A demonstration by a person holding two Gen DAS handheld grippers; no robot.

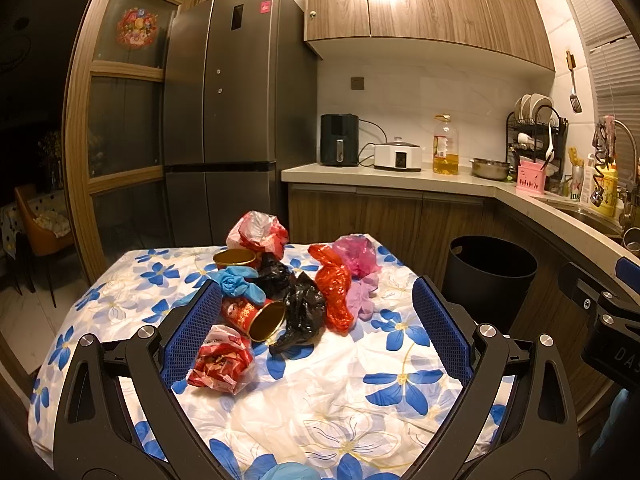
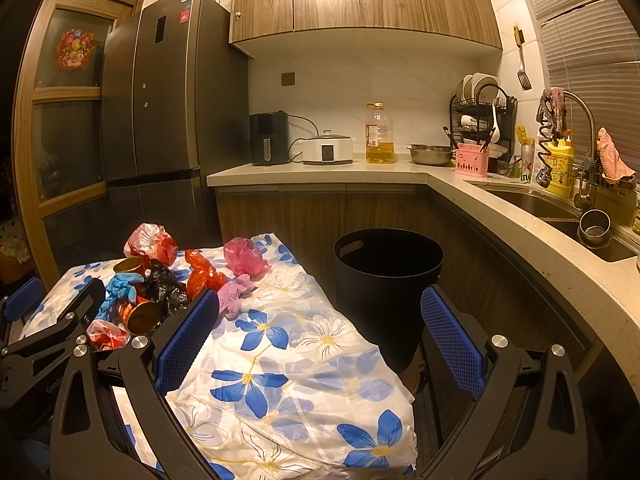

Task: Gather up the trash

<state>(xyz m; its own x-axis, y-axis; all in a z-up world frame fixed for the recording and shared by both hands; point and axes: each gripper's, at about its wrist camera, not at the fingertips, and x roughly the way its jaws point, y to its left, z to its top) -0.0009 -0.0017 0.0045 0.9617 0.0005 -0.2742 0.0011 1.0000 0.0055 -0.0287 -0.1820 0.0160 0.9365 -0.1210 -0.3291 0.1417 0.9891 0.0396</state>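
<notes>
Sitting in a loose heap toward the far end of the table (image 1: 344, 400) is the trash: a red-and-white crumpled bag (image 1: 220, 364) nearest, a red paper cup (image 1: 256, 316) tipped on its side with its gold inside showing, a black plastic bag (image 1: 300, 308), a blue glove (image 1: 236, 286), a red plastic bag (image 1: 334, 292), a pink bag (image 1: 358, 254), plus another cup (image 1: 234, 259) and bag (image 1: 258, 232) at the back. Table's got a white cloth with blue flowers.

Left hand-held gripper (image 1: 316, 328) is held level over the near part of the table, pointed at the heap, jaws spread wide with nothing in them; its left finger sits just beside the nearest bag and the tipped cup.

Right hand-held gripper (image 2: 320, 328) is off to the right, also wide apart and empty, aimed past the table's right edge toward the black trash bin (image 2: 386, 276), which stands on the floor just beside the table, in front of the kitchen cabinets (image 2: 320, 208).
</notes>
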